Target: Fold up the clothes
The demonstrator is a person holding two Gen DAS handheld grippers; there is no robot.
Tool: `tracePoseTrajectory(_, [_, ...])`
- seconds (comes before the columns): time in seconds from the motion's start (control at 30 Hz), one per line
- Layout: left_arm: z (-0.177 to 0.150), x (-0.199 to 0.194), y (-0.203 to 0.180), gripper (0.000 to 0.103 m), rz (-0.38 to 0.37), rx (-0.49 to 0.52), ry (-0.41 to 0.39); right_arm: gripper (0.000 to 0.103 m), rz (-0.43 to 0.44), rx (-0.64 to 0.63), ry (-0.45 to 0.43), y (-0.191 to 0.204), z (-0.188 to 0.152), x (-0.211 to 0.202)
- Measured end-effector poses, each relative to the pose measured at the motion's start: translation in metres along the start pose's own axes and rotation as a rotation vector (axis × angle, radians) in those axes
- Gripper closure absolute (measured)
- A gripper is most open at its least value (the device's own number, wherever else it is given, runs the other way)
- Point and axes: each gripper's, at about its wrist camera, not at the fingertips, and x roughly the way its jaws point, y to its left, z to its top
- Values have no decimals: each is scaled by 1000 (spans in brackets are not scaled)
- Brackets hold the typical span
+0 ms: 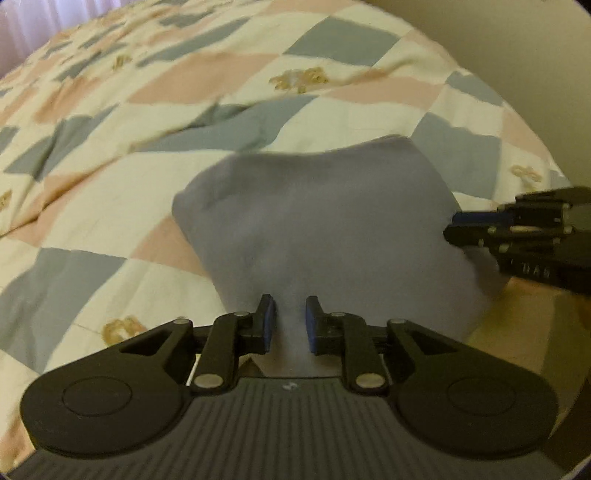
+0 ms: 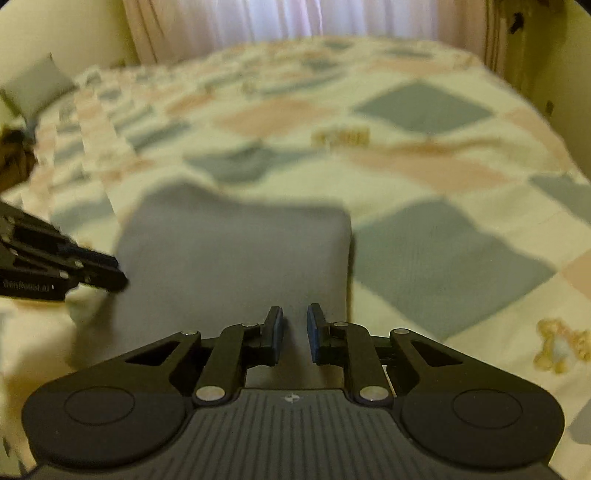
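Grey-blue garment (image 1: 325,221), frame centre, looks mid-fold on the quilt (image 1: 110,192); left gripper (image 1: 290,319) and right gripper (image 2: 295,330) both narrowly parted, cloth between, grip unclear. Next: flatten it.

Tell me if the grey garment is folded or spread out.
Folded: the garment is a compact, thick block with rounded doubled edges on the quilt.

**Soft cloth, matt plastic, bright metal pins**

The grey garment (image 1: 325,229) is a smooth, matt knit cloth, lightly dimpled. Under it lies a quilt (image 1: 110,192) of soft, puckered, matt patchwork fabric. The left gripper (image 1: 290,321) is matt black plastic with blue rubbery pads (image 1: 269,325), shiny metal pivot pins (image 1: 207,380) and a ribbed grey body. Sheer curtains (image 2: 295,18) look thin and translucent.
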Motion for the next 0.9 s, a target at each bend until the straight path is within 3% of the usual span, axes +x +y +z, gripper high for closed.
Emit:
tracePoseTrajectory(0.1, [18, -5, -4, 87, 43, -24, 32, 85, 26, 28, -7, -7, 12, -3])
tracePoseTrajectory(0.13, [24, -9, -6, 82, 60, -28, 46, 84, 38, 48, -15, -9, 17, -10])
tracePoseTrajectory(0.2, [28, -16, -8, 76, 100, -31, 74, 68, 36, 97, -19, -13, 23, -23])
tracePoseTrajectory(0.27, [30, -24, -9, 68, 129, -41, 96, 62, 61, 172, -15, -20, 26, -33])
tracePoseTrajectory(0.43, [24, -25, -5, 65, 188, -85, 165, 62, 95, 284, 23, -32, 24, -35])
tracePoseTrajectory(0.77, [8, -29, -2, 61, 194, -110, 206, 51, 129, 281, 63, -35, 25, -38])
tracePoseTrajectory(0.9, [1, -41, 6, 55, 116, -148, 173, 44, 156, 274, 91, -35, 23, -40])
